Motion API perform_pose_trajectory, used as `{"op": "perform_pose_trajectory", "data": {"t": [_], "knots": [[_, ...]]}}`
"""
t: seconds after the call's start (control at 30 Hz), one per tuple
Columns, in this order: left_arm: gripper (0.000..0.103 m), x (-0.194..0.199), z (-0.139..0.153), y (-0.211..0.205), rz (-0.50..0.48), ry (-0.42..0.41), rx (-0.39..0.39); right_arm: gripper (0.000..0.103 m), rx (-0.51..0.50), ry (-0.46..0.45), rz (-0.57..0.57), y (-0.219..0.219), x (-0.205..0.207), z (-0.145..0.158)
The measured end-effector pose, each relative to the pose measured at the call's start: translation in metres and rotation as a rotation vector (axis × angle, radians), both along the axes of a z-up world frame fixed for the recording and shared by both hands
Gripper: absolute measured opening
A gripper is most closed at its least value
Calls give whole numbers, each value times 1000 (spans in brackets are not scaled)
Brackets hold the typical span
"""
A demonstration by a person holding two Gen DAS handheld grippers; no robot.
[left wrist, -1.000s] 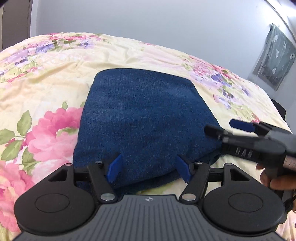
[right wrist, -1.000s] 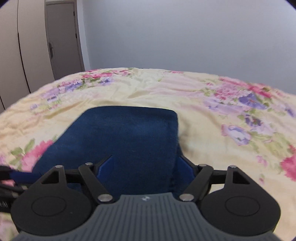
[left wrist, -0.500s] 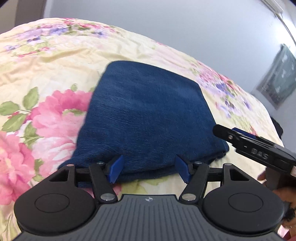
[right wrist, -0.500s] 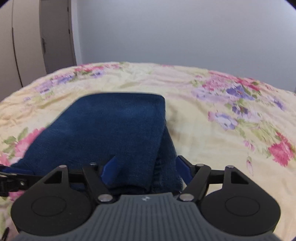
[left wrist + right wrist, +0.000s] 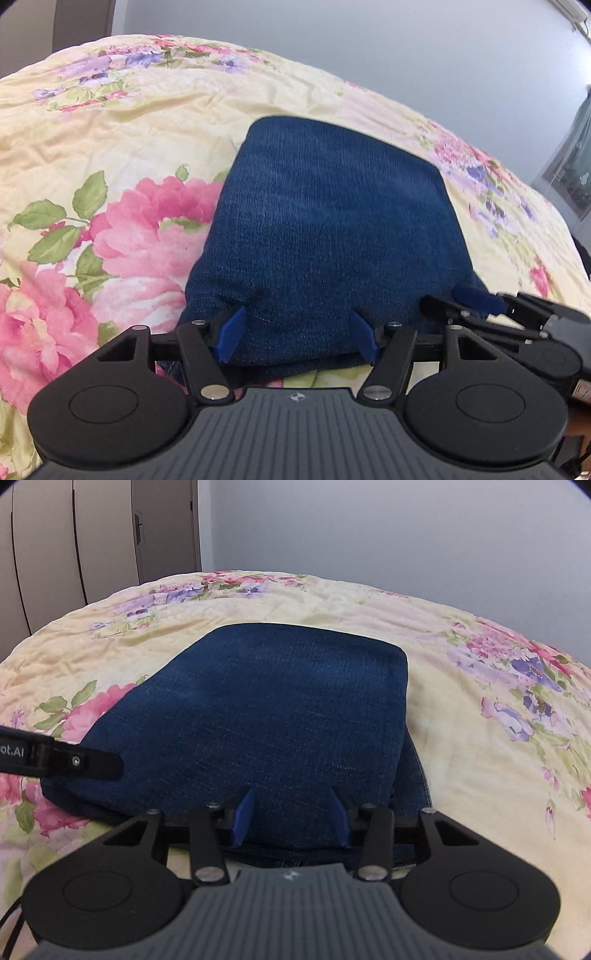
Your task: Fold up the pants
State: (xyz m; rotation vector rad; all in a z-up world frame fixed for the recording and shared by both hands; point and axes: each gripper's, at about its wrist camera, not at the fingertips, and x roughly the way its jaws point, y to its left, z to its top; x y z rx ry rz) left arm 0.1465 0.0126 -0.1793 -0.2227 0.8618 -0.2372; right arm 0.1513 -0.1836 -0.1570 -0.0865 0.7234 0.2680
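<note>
Now both grippers meet the folded pants (image 5: 332,236) on the bed (image 5: 110,122): left gripper (image 5: 297,334) fingers spread, right gripper (image 5: 291,819) fingers just narrowing, neither clearly pinching; grasp all layers evenly.

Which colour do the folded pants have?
Dark denim blue; the pants show best in the right wrist view.

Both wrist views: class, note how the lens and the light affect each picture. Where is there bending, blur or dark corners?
Left wrist view: fisheye bows the floral bedspread into a dome; corners go black; the folded pants look slightly soft; light is even, no glare. Right wrist view: the wardrobe lines curve; the denim weave is sharper; the nearest gripper housing is blurred.
</note>
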Motion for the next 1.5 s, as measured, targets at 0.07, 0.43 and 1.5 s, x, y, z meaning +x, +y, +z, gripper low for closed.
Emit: {"op": "perform_pose_trajectory", "data": {"t": [0.07,0.43,1.5], "knots": [[75,0,-7,-1,-8,21,-5,41,-13,5,0,1,1,-1],[84,-8,9,-13,-37,14,65,77,2,-4,22,11,1,0],[93,-138,113,-21,14,-158,238,82,59,-69,-247,7,-165,123]]}}
